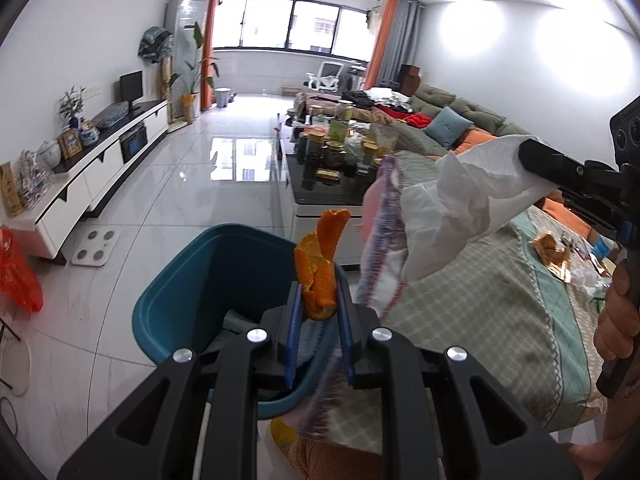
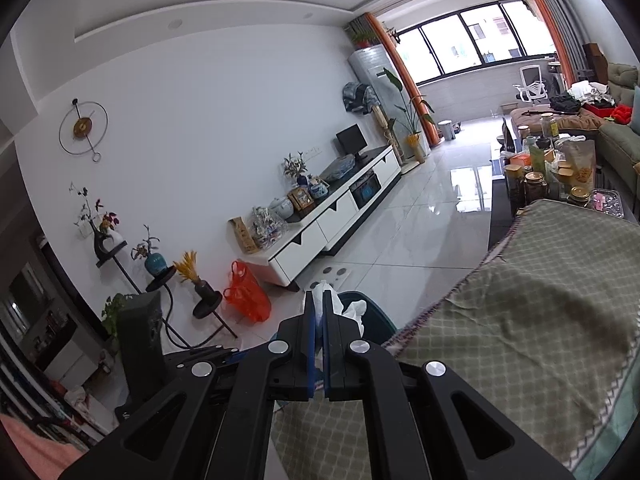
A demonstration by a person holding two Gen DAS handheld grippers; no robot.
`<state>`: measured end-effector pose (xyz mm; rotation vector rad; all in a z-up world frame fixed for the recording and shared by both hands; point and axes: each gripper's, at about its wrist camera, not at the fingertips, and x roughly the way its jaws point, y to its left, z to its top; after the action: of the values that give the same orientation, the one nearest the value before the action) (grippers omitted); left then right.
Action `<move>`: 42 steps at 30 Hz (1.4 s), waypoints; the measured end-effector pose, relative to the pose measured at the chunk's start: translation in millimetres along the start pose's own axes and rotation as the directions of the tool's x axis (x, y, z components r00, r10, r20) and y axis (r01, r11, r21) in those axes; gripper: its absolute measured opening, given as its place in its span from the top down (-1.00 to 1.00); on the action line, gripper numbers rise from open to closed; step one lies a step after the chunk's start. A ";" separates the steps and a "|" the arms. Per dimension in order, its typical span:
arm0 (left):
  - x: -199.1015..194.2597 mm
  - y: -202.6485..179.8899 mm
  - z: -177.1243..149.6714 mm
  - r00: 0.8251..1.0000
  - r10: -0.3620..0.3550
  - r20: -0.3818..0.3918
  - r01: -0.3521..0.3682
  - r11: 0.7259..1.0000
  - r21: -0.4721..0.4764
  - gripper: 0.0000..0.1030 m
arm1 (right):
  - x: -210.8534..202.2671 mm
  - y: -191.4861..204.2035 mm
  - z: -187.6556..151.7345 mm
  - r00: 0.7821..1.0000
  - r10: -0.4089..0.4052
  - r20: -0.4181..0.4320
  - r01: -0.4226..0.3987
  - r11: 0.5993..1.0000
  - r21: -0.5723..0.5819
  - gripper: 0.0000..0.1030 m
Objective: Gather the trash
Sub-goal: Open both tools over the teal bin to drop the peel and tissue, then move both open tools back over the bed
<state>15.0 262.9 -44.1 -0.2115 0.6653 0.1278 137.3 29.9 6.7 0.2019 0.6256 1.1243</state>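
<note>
In the left wrist view my left gripper [image 1: 319,292] is shut on a curled piece of orange peel [image 1: 320,264], held above the open blue bin [image 1: 188,280] on the floor. At the right edge of that view the right gripper's black fingers [image 1: 538,160] clamp a crumpled white tissue [image 1: 460,216] over the table's edge. In the right wrist view my right gripper [image 2: 319,308] is shut on the white tissue [image 2: 354,308], with the blue bin's rim [image 2: 380,320] just beyond its tips.
A table under a green checked cloth [image 2: 540,320] stands at the right, with wrappers [image 1: 554,252] lying on it. Beyond it a black coffee table [image 1: 320,188] carries several jars. A red plastic bag [image 2: 246,296] and a white scale [image 1: 96,248] are on the tiled floor.
</note>
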 end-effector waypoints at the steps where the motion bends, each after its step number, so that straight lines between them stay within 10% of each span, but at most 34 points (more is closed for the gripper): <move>1: 1.4 3.2 -0.1 1.000 0.008 -0.002 -0.008 1.000 -0.006 0.64 | 5.7 -0.2 0.8 1.000 -0.003 -0.008 0.003 1.000 0.000 0.94; 20: 46.2 48.5 -14.5 0.992 0.056 -0.113 -0.066 0.993 -0.093 0.62 | 102.1 2.7 -16.5 0.979 -0.039 -0.200 0.040 0.999 0.003 0.90; 25: 51.6 52.3 -16.2 0.991 0.060 -0.119 -0.074 0.991 -0.112 0.57 | 112.8 -1.9 -21.5 0.972 -0.037 -0.232 0.045 0.999 0.028 0.51; 42: 16.6 13.5 -5.0 1.000 -0.005 0.010 0.005 0.998 -0.057 0.06 | 52.1 -6.9 -17.8 0.988 -0.036 -0.150 0.040 0.999 0.020 0.37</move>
<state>22.4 275.6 -60.4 -0.2675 0.6515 0.1430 147.4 70.4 -29.9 0.1255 0.7731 1.1026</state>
